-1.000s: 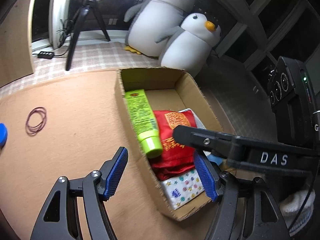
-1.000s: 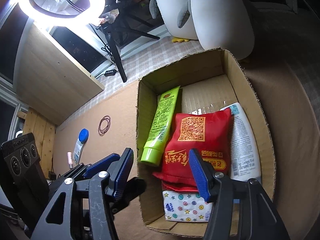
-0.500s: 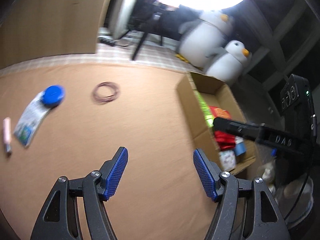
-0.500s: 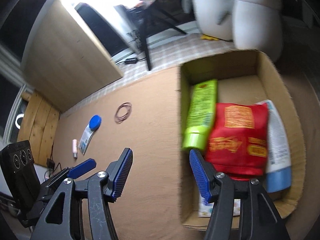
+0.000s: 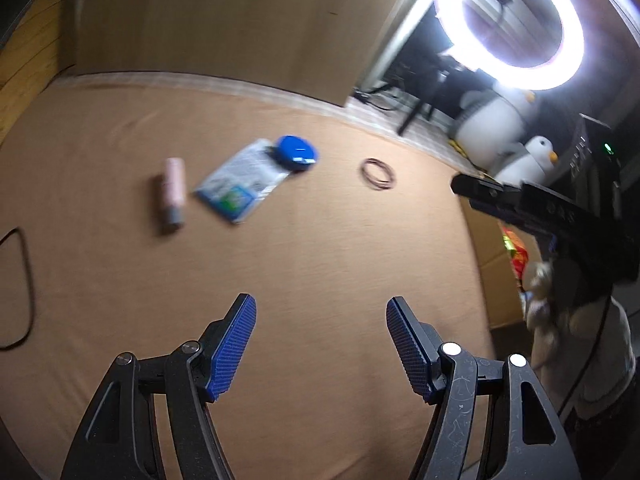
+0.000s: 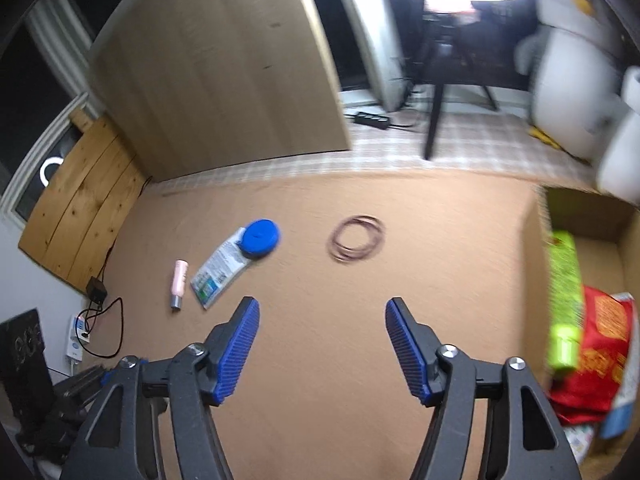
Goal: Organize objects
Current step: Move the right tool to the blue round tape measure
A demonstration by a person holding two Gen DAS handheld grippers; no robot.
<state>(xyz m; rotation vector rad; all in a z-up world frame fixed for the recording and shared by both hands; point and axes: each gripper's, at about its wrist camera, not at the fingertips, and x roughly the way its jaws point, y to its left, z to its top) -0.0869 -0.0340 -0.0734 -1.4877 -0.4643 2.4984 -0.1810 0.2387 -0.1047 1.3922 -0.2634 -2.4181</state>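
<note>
While both pairs of tongs hang over the tan worktop (image 6: 440,240) with nothing between their blue pads, the left tongs (image 5: 320,344) stand open and the right tongs (image 6: 322,344) have just been opening wider.

Taking the cardboard box (image 6: 538,264) as the landmark: nearest it on the bare cloth lies a loop of brown rubber bands (image 6: 357,237). Further from the box rests a blue round lid (image 6: 261,237), sitting on one end of a flat printed sachet (image 6: 218,274). Just beyond the sachet, farthest from the box, lies a small pink tube (image 6: 178,284). Nothing stands between either pair of tongs and these loose things.

Inside the box, the right wrist view shows a green tube (image 6: 564,300) along the wall nearest the rubber bands, with a red pouch (image 6: 600,352) beside it. From the left wrist only a sliver of the box and the red pouch appears, behind the black body of the right tool (image 5: 540,208).

Behind the worktop runs a checked cloth (image 6: 400,152), then a pale wooden panel (image 6: 224,64), a bright ring light (image 5: 520,28) on a dark tripod, and two plush penguins (image 5: 492,120) past the box. Only the right wrist view shows a plug strip (image 6: 76,340) with black cables at the worktop's edge farthest from the box.
</note>
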